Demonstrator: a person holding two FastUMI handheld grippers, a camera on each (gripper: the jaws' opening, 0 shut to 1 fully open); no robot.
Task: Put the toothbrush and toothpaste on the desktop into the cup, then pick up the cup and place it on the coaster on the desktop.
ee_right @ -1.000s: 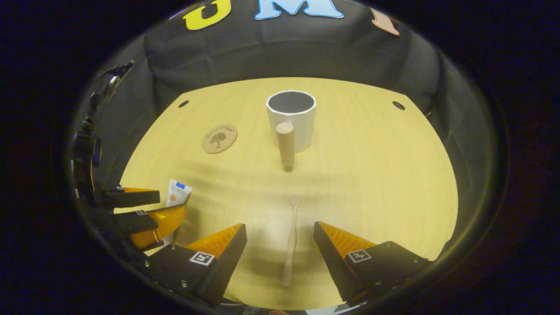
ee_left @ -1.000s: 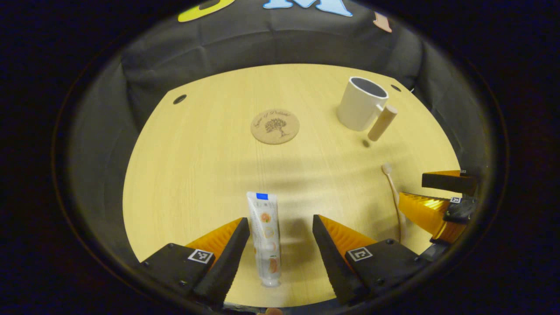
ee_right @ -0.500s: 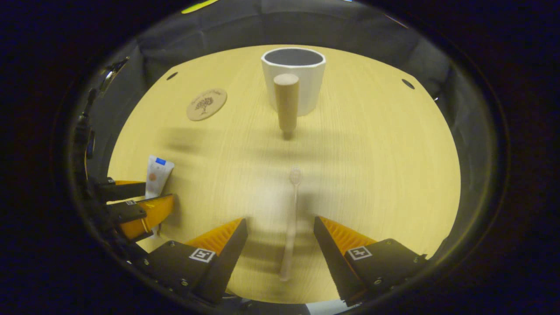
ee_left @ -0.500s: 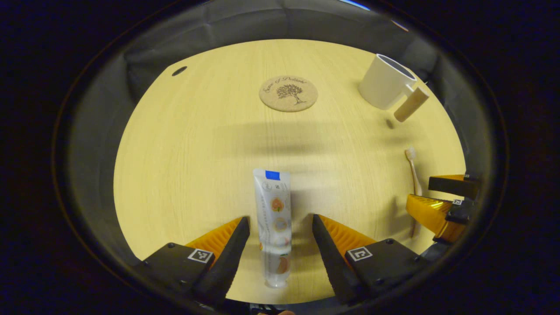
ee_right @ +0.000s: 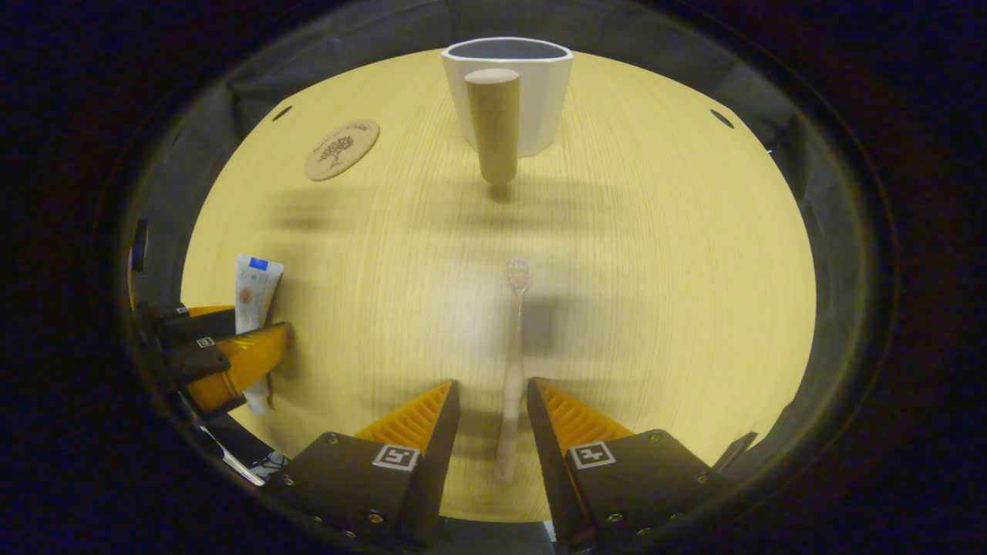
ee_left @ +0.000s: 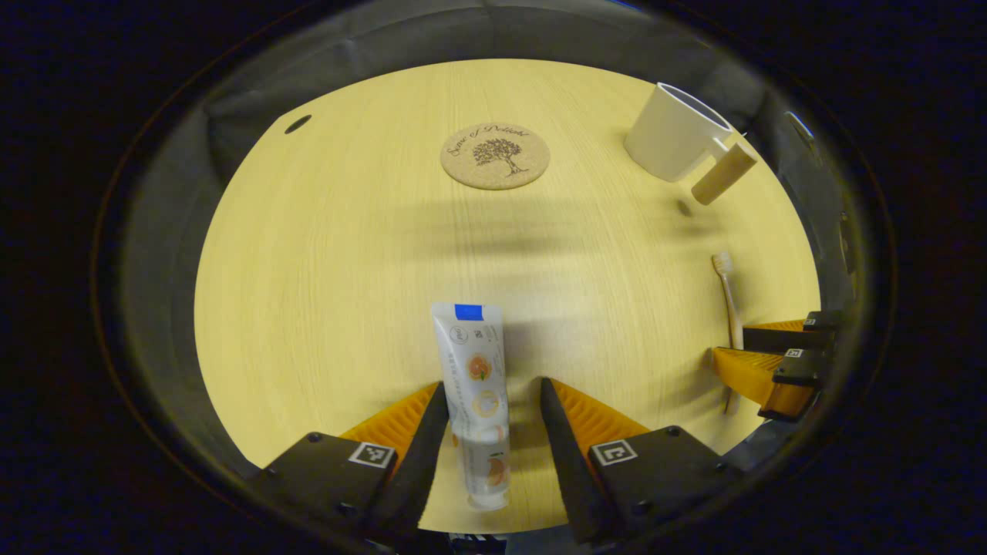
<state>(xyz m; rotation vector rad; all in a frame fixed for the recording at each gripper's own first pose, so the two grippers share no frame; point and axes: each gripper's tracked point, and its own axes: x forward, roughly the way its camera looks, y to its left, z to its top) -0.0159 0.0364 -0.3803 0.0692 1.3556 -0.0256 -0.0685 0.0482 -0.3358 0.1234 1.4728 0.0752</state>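
Note:
A white toothpaste tube (ee_left: 476,370) lies flat on the wooden desktop (ee_left: 324,270), between the fingers of my left gripper (ee_left: 493,385). The jaws are narrowed around it, with a gap still showing on the tube's right side. A pale toothbrush (ee_right: 514,347) lies lengthwise between the fingers of my right gripper (ee_right: 493,384), which stand close on either side without pressing it. The white cup (ee_right: 532,92), with its wooden handle (ee_right: 493,123) pointing toward me, stands empty at the far side. A round cork coaster (ee_left: 495,156) lies to its left.
In the right gripper view the left gripper (ee_right: 224,347) straddles the toothpaste (ee_right: 254,289) at the left edge. The right gripper (ee_left: 771,354) sits over the toothbrush (ee_left: 729,293) at the right of the left gripper view. Black cloth surrounds the desk.
Both grippers have dropped lower toward the desk and moved forward along their objects. Both pairs of fingers have narrowed around the tube and the toothbrush.

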